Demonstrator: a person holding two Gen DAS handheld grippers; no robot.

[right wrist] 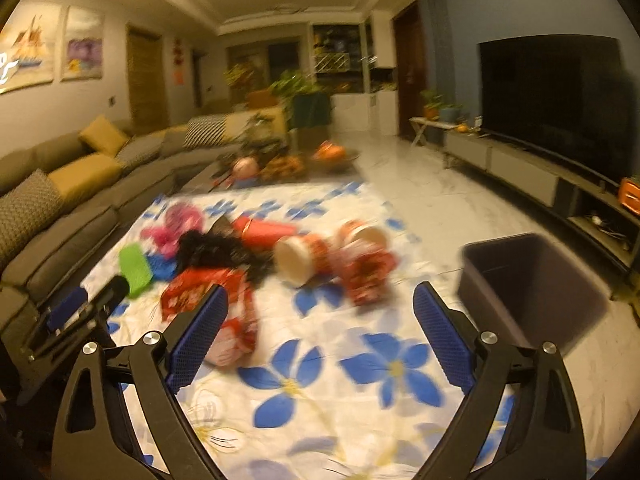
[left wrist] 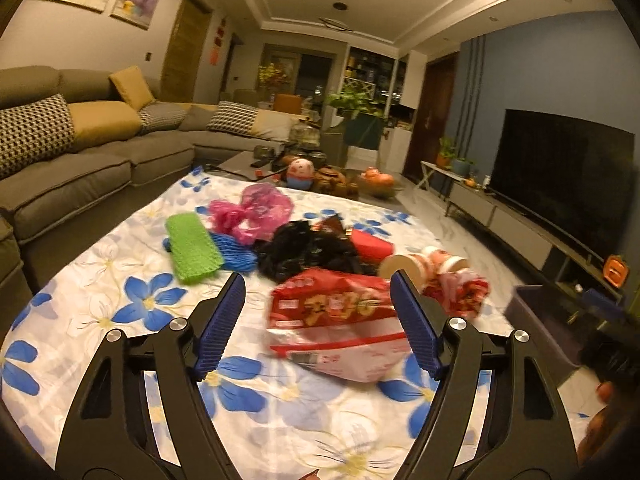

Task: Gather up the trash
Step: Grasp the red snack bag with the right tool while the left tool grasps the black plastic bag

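Note:
Trash lies in a heap on a floral cloth (left wrist: 140, 312). My left gripper (left wrist: 318, 280) is open, and a red snack bag (left wrist: 332, 312) lies between and just beyond its fingers, untouched as far as I can see. Behind the bag are a black plastic bag (left wrist: 304, 248), a green foam net (left wrist: 192, 248), a blue net (left wrist: 236, 258), a pink bag (left wrist: 252, 212), a red box (left wrist: 370, 244), paper cups (left wrist: 424, 264) and a red wrapper (left wrist: 460, 292). My right gripper (right wrist: 320, 290) is open and empty above the cloth. A dark bin (right wrist: 532, 284) stands to its right.
A grey sofa (left wrist: 80, 160) with cushions runs along the left. A low table with toys and fruit (left wrist: 320, 176) sits behind the cloth. The TV (left wrist: 560, 176) and its low cabinet line the right wall. In the right wrist view, the left gripper (right wrist: 92, 300) shows at far left.

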